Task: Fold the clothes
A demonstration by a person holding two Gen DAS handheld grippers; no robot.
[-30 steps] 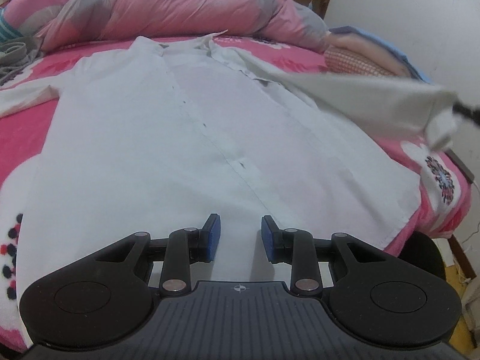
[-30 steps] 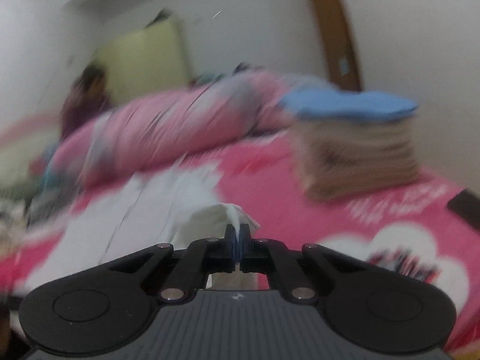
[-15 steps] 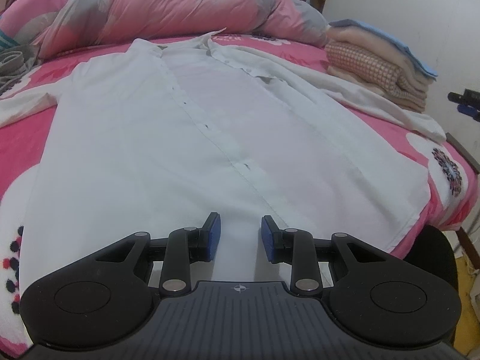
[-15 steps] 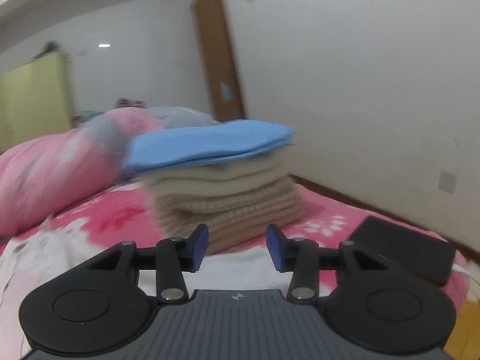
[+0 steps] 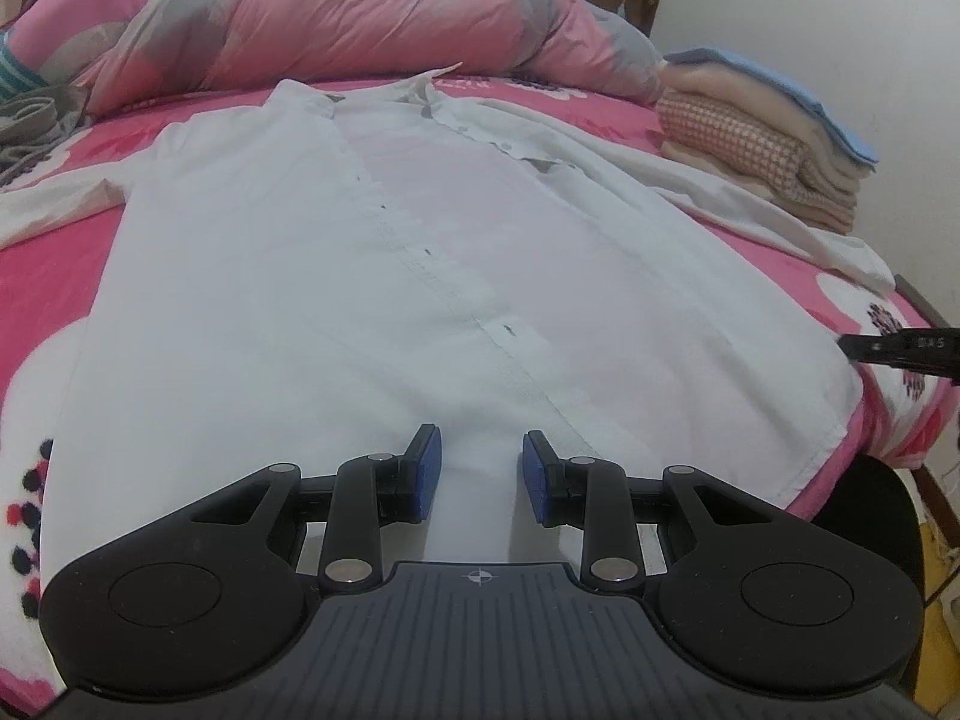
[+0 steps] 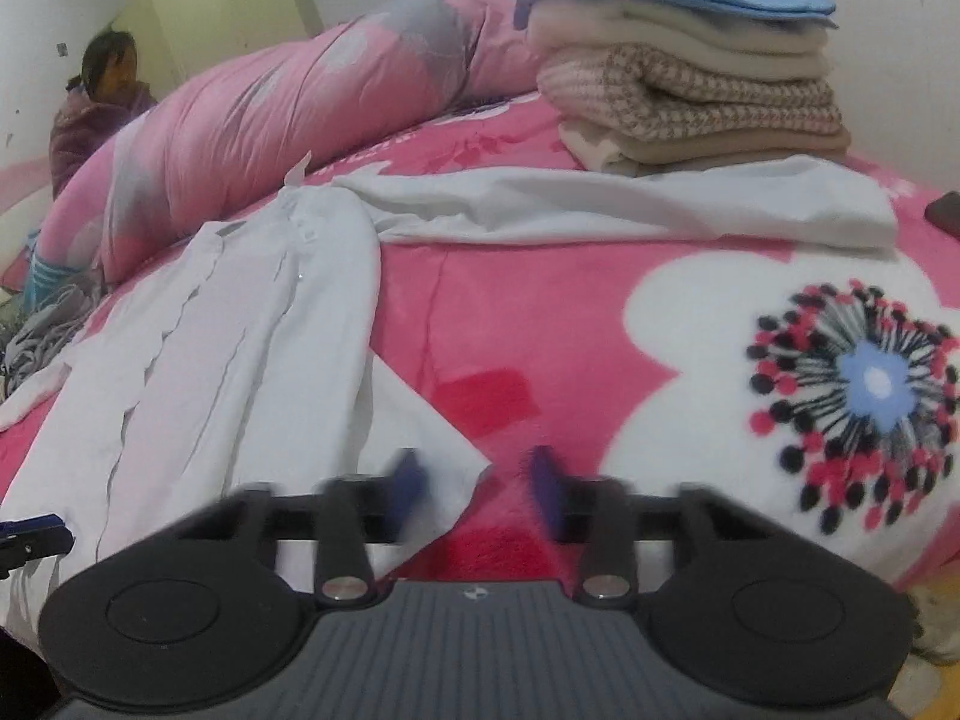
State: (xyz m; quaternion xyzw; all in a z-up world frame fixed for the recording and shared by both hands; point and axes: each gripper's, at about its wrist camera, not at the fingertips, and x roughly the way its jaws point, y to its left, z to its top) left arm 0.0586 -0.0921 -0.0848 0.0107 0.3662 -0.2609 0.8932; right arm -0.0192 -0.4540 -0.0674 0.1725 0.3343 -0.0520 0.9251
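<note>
Shirt (image 5: 372, 276) hem between spread left gripper (image 5: 482, 474) pads; right gripper (image 6: 480, 480) spread at corner.

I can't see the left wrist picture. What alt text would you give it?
A white button-up shirt lies spread flat on a pink flowered bedspread. The left gripper is open at its near hem; a rolled pink quilt and stacked folded clothes lie beyond.
</note>
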